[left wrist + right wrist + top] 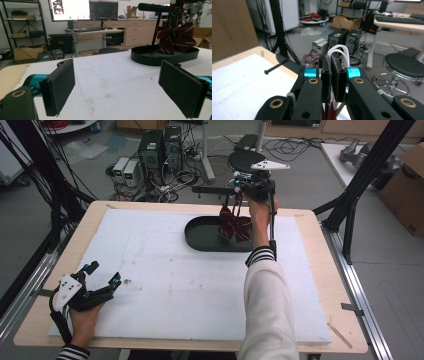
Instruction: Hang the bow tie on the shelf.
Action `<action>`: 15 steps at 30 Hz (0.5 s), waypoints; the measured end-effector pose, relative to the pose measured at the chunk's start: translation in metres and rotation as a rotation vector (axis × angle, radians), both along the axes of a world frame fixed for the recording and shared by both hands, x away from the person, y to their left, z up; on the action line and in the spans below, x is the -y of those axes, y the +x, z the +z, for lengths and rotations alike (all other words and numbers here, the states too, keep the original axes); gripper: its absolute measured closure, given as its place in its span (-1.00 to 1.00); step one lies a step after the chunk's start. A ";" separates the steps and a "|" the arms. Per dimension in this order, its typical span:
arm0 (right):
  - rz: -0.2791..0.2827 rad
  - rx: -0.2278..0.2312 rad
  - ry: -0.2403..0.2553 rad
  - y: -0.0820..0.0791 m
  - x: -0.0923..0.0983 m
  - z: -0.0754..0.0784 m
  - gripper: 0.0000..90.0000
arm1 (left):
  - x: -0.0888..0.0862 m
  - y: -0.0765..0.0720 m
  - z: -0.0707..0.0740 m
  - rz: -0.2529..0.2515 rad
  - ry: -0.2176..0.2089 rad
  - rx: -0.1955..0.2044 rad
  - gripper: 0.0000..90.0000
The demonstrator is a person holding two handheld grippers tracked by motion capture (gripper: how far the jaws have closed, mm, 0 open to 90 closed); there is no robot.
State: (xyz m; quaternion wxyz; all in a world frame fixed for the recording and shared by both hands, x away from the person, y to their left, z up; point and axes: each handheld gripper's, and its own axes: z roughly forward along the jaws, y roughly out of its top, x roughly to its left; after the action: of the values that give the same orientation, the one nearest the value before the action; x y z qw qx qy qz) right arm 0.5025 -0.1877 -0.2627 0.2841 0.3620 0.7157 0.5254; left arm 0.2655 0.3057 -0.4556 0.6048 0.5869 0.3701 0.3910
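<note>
While my left gripper [102, 276] rests near the table's [175, 280] front left corner with its fingers [58, 86] spread wide on nothing, my right gripper [240, 190] hangs over the black tray [200, 234] at the far side. Its fingers [337, 75] are pressed together on a white loop [337, 49], and the striped red bow [235, 226] dangles beneath, reaching into the tray beside the stand's post [156, 30].
</note>
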 end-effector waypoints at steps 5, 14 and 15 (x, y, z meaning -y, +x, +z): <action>-0.050 0.014 -0.019 0.003 0.010 -0.002 0.94 | 0.000 0.000 0.000 0.001 0.005 0.000 -0.69; -0.086 -0.043 -0.050 0.009 0.015 -0.010 0.93 | 0.000 0.000 0.000 0.003 0.002 0.002 -0.69; -0.089 -0.045 -0.050 0.009 0.016 -0.011 0.92 | 0.000 0.000 0.000 0.003 0.002 0.002 -0.69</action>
State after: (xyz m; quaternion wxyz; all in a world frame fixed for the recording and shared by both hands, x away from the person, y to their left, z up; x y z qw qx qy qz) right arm 0.5113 -0.2034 -0.2732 0.3000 0.3979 0.7181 0.4858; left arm 0.2650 0.3056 -0.4556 0.6040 0.5866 0.3698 0.3928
